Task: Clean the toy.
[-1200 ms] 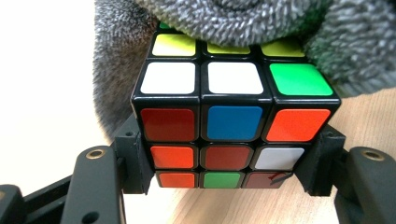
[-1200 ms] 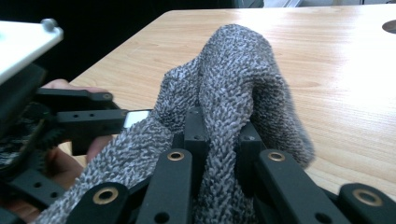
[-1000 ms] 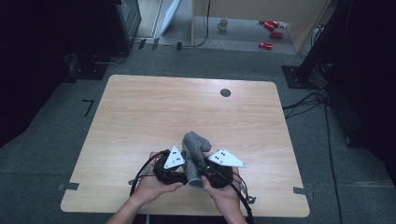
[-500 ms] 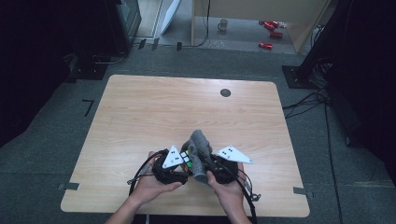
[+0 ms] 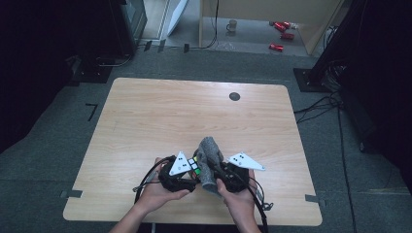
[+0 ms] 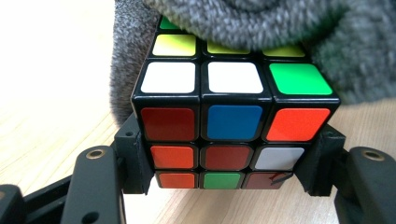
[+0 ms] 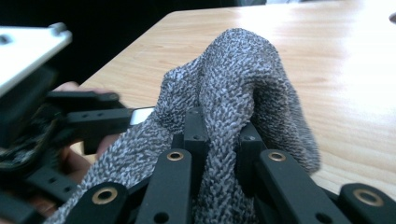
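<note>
The left gripper (image 6: 219,186) clamps a Rubik's cube (image 6: 233,126) between its jaws, low over the near edge of the wooden table (image 5: 160,111). The right gripper (image 7: 219,135) pinches a fold of grey knitted cloth (image 7: 233,84), jaws nearly together. The cloth drapes over the cube's far side, touching it.

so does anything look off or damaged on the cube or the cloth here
Mostly no. The cube sits square between the left tongs, its layers aligned. One dark sticker in its bottom row carries a thin scratch-like mark. The grey cloth is bunched up in the right tongs and drapes over the cube's top, with no tears showing.
</note>
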Available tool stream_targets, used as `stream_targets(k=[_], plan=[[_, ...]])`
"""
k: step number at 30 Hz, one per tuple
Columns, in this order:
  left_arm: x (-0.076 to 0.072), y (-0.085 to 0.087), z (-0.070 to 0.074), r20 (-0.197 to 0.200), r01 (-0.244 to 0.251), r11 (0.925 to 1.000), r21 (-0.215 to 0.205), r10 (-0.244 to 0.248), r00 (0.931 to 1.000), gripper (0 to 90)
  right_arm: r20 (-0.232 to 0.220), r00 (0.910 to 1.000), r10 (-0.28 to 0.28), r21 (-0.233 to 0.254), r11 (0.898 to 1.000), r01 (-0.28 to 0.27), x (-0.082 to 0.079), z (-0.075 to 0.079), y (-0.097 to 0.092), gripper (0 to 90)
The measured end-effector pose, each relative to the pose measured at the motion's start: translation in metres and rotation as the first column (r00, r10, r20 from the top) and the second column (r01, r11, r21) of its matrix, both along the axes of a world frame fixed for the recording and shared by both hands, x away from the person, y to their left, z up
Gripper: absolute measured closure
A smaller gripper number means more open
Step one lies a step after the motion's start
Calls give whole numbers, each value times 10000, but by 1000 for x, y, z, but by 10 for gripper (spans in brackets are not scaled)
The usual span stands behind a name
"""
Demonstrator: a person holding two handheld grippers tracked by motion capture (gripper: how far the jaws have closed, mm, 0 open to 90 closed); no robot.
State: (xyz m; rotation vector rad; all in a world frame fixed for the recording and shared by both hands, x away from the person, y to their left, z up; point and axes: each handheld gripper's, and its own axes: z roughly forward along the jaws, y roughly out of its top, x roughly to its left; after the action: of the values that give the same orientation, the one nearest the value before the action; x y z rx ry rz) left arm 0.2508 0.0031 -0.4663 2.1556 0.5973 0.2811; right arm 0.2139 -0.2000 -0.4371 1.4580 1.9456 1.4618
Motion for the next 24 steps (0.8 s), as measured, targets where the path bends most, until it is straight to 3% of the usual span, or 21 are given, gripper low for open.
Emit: stream_targets(k=[4,6,9,12,15,18,19,21,24], plan=[[1,4,1,-25,-90,10000,-14,90,10000,353,460,9977,501,-468,9978,-480,-7,3,14,804],[2,6,1,-27,-152,9999,-41,152,9999,353,379,9982,466,-331,9984,-453,-3,3,10,802],[3,6,1,-142,-115,9998,-180,113,9998,353,110,9999,-8,-94,10000,9,2,1,-1,804],[3,5,1,-155,-117,9993,-351,111,9998,353,88,9994,336,317,9989,-338,-3,4,4,803],[2,7,2,-68,-119,9996,-274,117,9999,353,493,9967,644,-300,9976,-630,-8,7,15,803],[4,12,3,-67,-97,9996,-266,95,9999,353,248,9993,275,-98,9996,-272,-1,5,4,806],[5,13,3,-117,-81,9991,-407,76,9999,353,155,9999,28,29,10000,-28,2,3,-4,808],[8,21,5,-357,99,9940,-1093,-139,9993,353,87,9992,-396,104,9992,395,7,1,-18,810],[11,30,8,-545,445,9799,-1945,-561,9969,353,348,9988,-334,-48,9994,336,9,0,-29,809]])
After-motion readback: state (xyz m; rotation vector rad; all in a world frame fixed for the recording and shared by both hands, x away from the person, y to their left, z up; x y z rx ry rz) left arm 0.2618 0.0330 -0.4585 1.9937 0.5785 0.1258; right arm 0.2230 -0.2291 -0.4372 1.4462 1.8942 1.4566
